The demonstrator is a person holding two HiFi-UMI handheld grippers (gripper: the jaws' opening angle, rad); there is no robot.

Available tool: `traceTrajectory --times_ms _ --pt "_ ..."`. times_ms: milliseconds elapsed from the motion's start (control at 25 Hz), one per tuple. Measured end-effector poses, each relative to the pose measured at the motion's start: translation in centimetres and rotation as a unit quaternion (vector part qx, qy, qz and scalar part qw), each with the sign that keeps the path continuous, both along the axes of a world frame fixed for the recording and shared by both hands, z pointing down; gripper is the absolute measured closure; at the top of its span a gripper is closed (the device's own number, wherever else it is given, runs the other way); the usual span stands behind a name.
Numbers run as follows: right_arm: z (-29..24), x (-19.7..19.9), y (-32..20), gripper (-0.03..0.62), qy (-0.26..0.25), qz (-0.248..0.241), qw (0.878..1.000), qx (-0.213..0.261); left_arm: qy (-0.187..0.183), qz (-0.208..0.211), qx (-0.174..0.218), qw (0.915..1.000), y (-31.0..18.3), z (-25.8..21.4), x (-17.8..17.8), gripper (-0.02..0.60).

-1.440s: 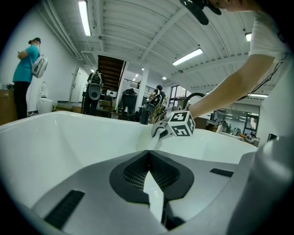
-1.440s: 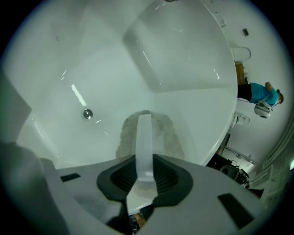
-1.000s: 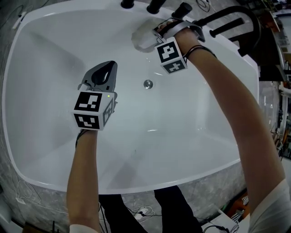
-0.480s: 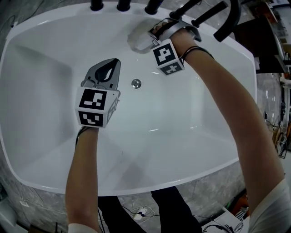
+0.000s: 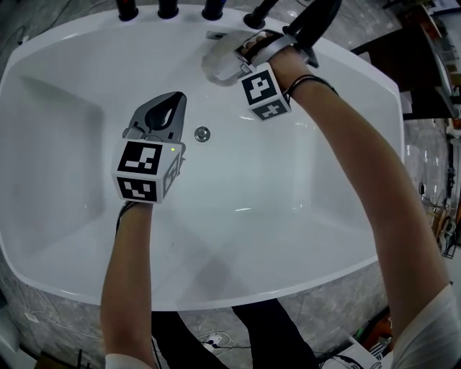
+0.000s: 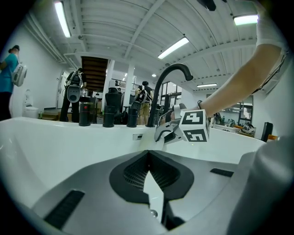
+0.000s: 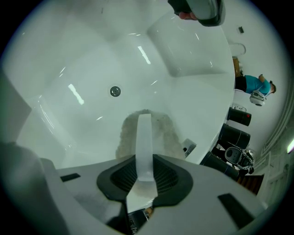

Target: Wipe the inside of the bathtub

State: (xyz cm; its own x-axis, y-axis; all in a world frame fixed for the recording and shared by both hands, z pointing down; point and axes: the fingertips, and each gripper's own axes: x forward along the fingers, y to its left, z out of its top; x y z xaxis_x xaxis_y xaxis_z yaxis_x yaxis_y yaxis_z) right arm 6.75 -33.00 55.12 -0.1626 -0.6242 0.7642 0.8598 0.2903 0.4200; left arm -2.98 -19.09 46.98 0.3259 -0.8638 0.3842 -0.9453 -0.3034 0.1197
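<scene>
The white bathtub fills the head view, its drain near the middle. My right gripper is shut on the strap of a grey wiping pad, pressed against the tub's far wall below the taps. In the right gripper view the pad lies flat on the tub wall with its white strap between the jaws. My left gripper hovers over the tub floor left of the drain, jaws closed on nothing. The left gripper view shows the right gripper's marker cube.
Black taps and a black curved spout line the tub's far rim. An overflow slot sits in the wall beside the pad. People stand in the room beyond the tub. Cables lie on the floor by my feet.
The tub's taps and drain have slid left in the head view. The right gripper stays on the far wall with the pad; the left gripper holds over the floor.
</scene>
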Motion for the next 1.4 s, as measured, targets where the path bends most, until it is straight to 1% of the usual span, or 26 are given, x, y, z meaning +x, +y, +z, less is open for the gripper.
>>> traceTrajectory --times_ms 160,280,440,560,960,1160,1400 --pt "0.0 2.5 -0.6 0.503 -0.006 0.005 1.0 0.004 -0.003 0.001 -0.003 1.0 -0.4 0.7 2.5 0.571" --pt "0.1 5.3 -1.1 0.503 -0.01 0.01 1.0 0.007 -0.008 0.009 -0.004 0.9999 -0.6 1.1 4.6 0.571" --pt "0.0 8.5 -1.9 0.503 -0.012 0.019 1.0 0.013 -0.004 0.016 -0.002 0.9999 -1.2 1.3 7.0 0.571" --pt "0.1 10.2 -2.3 0.503 -0.015 0.022 1.0 0.015 -0.008 0.028 -0.003 0.9996 -1.6 1.7 8.9 0.571" --pt "0.2 15.3 -3.5 0.5 -0.016 0.037 0.999 0.015 -0.01 0.053 -0.002 0.9985 -3.9 1.8 13.3 0.571" --pt "0.5 20.1 -4.5 0.499 -0.009 0.057 0.998 0.02 -0.006 0.071 -0.002 0.9975 -5.2 2.3 16.2 0.571" --pt "0.7 25.6 -5.6 0.497 -0.006 0.087 0.996 0.031 -0.005 0.102 0.0 0.9948 -6.0 3.0 20.5 0.571"
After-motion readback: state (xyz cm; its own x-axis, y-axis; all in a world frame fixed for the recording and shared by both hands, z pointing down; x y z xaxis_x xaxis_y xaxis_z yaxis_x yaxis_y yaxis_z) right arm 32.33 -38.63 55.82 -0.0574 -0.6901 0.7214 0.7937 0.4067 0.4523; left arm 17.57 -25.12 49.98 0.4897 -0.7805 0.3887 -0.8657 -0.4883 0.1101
